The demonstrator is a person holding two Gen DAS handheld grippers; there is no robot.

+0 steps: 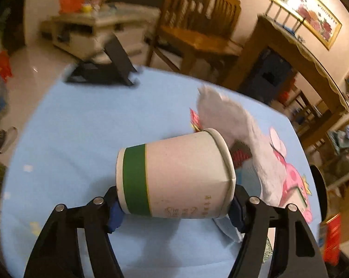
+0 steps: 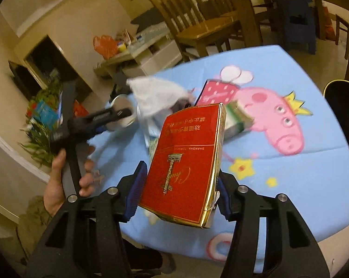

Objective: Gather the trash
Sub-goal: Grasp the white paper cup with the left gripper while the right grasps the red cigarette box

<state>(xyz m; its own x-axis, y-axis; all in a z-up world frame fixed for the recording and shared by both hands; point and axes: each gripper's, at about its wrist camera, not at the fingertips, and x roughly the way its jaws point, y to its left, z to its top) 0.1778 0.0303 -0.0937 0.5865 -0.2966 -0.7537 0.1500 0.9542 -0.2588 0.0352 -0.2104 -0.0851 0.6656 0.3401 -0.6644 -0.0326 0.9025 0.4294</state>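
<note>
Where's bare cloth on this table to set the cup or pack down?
Left side of the blue tablecloth is bare, between the black stand and the paper cup. Also the near right corner past the red cigarette pack, around the yellow star. Crowded mid-table: white tissue, green-white box.

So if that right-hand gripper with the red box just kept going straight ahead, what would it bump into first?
Probably the pile of trash in the middle of the table: the green and white box lies just beyond the red cigarette box that the right gripper holds, with the white tissue beside it. Depth is hard to judge here.
</note>
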